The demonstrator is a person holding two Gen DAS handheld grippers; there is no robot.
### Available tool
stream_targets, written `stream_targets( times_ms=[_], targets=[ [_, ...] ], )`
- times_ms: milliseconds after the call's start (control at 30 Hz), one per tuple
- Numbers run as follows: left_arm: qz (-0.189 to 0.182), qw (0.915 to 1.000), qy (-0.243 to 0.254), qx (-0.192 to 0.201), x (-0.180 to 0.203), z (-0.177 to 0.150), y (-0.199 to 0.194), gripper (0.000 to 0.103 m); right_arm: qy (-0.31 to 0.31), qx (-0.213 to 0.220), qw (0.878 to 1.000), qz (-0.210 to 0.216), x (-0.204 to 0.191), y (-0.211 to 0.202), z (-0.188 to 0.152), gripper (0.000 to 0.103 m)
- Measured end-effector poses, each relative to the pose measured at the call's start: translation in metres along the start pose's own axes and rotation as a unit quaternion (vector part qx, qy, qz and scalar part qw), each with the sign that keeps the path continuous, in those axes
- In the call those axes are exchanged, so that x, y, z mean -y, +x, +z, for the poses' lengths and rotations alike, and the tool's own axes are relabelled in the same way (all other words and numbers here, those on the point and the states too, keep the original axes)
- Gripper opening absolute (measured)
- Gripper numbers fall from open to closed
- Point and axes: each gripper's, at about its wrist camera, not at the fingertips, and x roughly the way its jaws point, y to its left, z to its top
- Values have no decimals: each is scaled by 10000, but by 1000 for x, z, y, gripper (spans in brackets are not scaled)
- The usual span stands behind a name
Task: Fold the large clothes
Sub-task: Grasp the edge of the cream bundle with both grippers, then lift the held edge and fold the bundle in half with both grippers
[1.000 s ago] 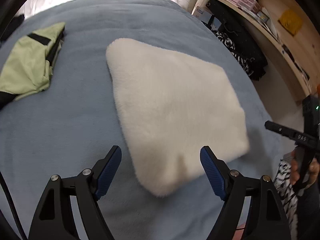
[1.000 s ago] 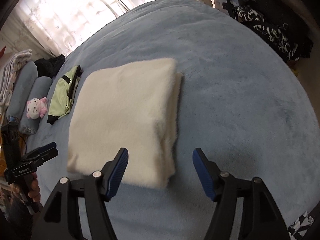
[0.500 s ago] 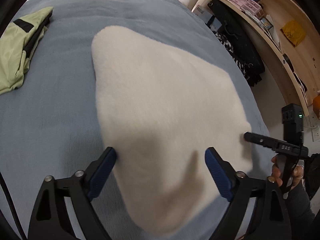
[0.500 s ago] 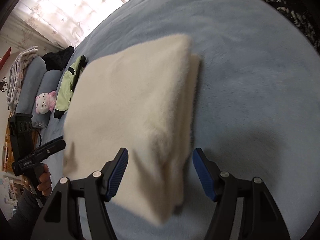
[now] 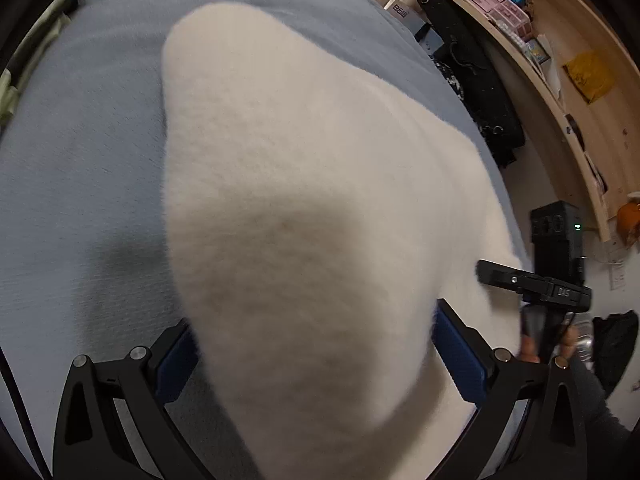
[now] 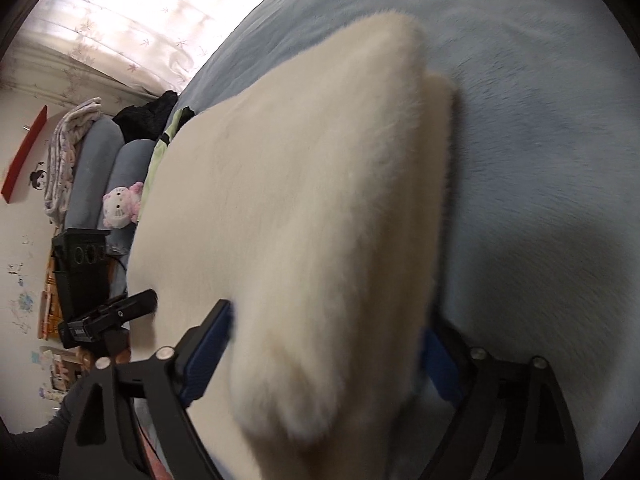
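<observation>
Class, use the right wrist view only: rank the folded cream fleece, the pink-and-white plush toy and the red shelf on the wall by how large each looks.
1. Folded cream fleece, by far the largest, though it lies nearest the camera.
2 and 3. Plush toy and red shelf look alike in size; distance makes ranking them unsure.

Bed left of the fleece: bare blue blanket (image 5: 80, 168), open to pass.
Bed right of the fleece: bare blanket, open.
Middle: folded cream fleece garment (image 5: 304, 200) fills it, its near corners between both sets of opening jaws.
Far left edge: green jacket (image 5: 24, 76).
Head end: pillows (image 6: 96, 168), plush toy (image 6: 120, 205).
Right side: wooden shelves (image 5: 560, 80).
</observation>
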Motion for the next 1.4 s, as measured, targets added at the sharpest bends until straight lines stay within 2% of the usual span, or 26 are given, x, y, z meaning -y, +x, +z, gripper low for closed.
stream_targets(
  times_ms=[133,333,633,767,867,1000,1100,1267,1400],
  targets=[
    [-257,9996,-13,-111,-6,2,8,103,-194,35,9998,7,-9,11,6,92],
    [-256,9993,116,-228,-5,10,15,103,-286,112,9995,8,-12,11,4,89],
    [141,9993,146,-319,17,19,28,103,-324,275,9991,-42,-11,5,3,68],
    [446,9986,215,-198,29,22,30,103,-372,378,9984,-181,-17,-1,2,56],
    [689,9970,347,-50,39,20,27,94,-495,467,9970,-356,-27,-7,0,48],
    [1028,9921,681,214,59,16,17,76,-621,592,9949,-536,-42,-17,-3,44],
    [1187,9888,836,338,71,14,10,67,-817,758,9917,-635,-64,-25,-5,43],
    [1302,9855,983,474,83,8,-11,63,-1242,810,9856,-811,-107,-36,-19,42],
    [1252,9869,905,467,76,-8,-40,63,-1364,702,9845,-848,-131,-41,-34,42]
  ],
)
